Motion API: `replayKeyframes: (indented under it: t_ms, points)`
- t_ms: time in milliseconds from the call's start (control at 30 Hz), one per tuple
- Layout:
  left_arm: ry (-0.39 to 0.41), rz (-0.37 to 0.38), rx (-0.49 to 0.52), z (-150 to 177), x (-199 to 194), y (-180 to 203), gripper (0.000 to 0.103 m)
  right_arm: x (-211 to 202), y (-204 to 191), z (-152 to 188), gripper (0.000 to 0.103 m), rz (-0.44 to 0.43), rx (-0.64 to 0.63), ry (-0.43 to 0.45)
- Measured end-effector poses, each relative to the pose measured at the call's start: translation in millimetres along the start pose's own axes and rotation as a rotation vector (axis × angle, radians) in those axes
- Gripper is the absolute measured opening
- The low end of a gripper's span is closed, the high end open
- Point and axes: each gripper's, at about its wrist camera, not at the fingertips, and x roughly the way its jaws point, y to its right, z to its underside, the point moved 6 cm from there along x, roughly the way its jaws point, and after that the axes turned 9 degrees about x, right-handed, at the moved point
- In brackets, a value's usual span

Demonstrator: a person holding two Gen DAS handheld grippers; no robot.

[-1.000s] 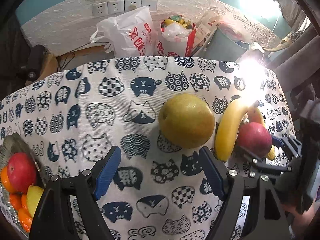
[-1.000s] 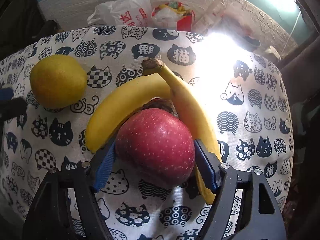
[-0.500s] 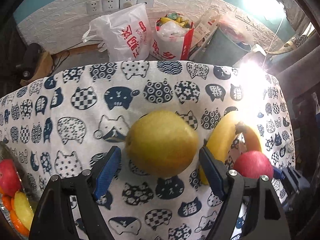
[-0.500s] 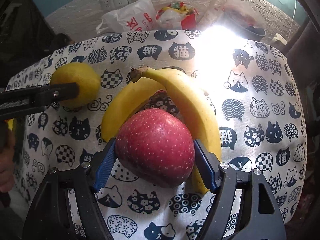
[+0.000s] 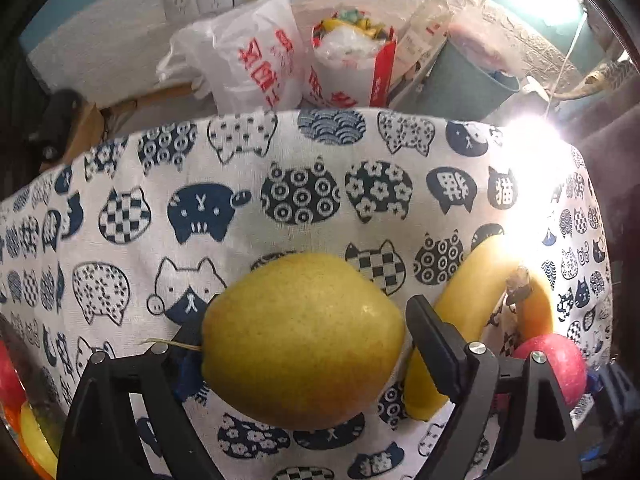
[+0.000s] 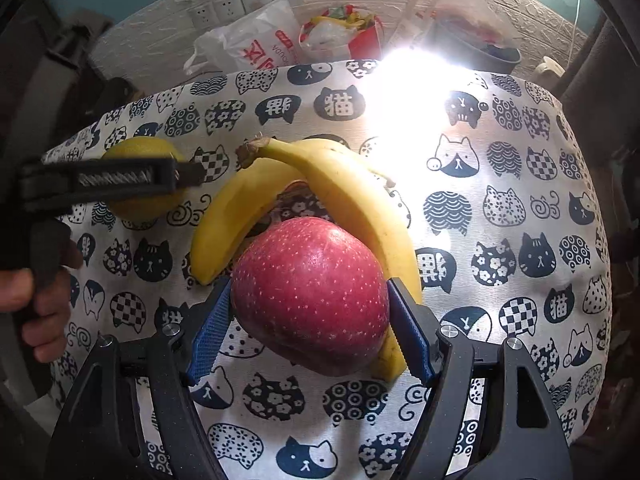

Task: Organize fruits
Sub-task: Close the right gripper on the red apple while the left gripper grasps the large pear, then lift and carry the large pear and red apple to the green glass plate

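1. A yellow pear (image 5: 302, 342) lies on its side on the cat-print tablecloth (image 5: 280, 184), stem pointing left, framed by the left gripper (image 5: 296, 344).
2. The left gripper's fingers stand either side of the pear, the right finger (image 5: 434, 344) just at its skin; whether the fruit is actually squeezed cannot be told, since the left pad is hidden behind it.
3. In the right wrist view the same gripper appears side-on, its black finger (image 6: 116, 178) crossing in front of the pear (image 6: 140, 184), held by a bare hand (image 6: 36, 308).
4. A red apple (image 6: 310, 296) sits pinched between the blue pads (image 6: 210, 332) of the right gripper (image 6: 310, 332), both pads pressing its sides.
5. Two joined bananas (image 6: 320, 200) curve around the apple's far side on the cloth, one touching it at the right.
6. At the left edge of the left wrist view, a dish (image 5: 12, 432) holds red, orange and yellow fruit.
7. Behind the table stand a white plastic bag (image 5: 248, 60), a red-and-white bag (image 5: 352, 64) and a grey-green bin (image 5: 464, 84) against a wall with sockets.
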Motion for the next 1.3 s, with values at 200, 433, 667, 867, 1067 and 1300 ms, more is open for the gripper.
replayKeyframes:
  t_ms: [200, 433, 667, 867, 1067, 1300]
  points:
    - [0.032, 0.024, 0.004, 3.4, -3.9, -3.1, 0.084, 1.9, -1.2, -1.4, 0.075, 0.002, -0.002, -0.002]
    - [0.042, 0.014, 0.069, 16.1, -10.7, 2.9, 0.083, 4.0, -8.6, -5.6, 0.075, 0.003, -0.008, 0.004]
    - [0.086, 0.002, 0.065, 20.4, -34.8, -5.9, 0.083, -3.1, -14.2, -13.2, 0.075, -0.001, -0.013, 0.031]
    - [0.141, -0.032, 0.067, 26.3, -67.3, -18.9, 0.083, -12.2, -20.0, -17.8, 0.075, -0.01, -0.016, 0.054]
    - [0.171, -0.043, 0.045, 37.6, -95.0, -35.4, 0.083, -23.2, -31.7, -21.1, 0.075, -0.02, -0.027, 0.078]
    - [0.203, -0.055, 0.005, 56.8, -127.8, -59.6, 0.083, -35.2, -54.3, -23.2, 0.075, -0.04, -0.058, 0.102]
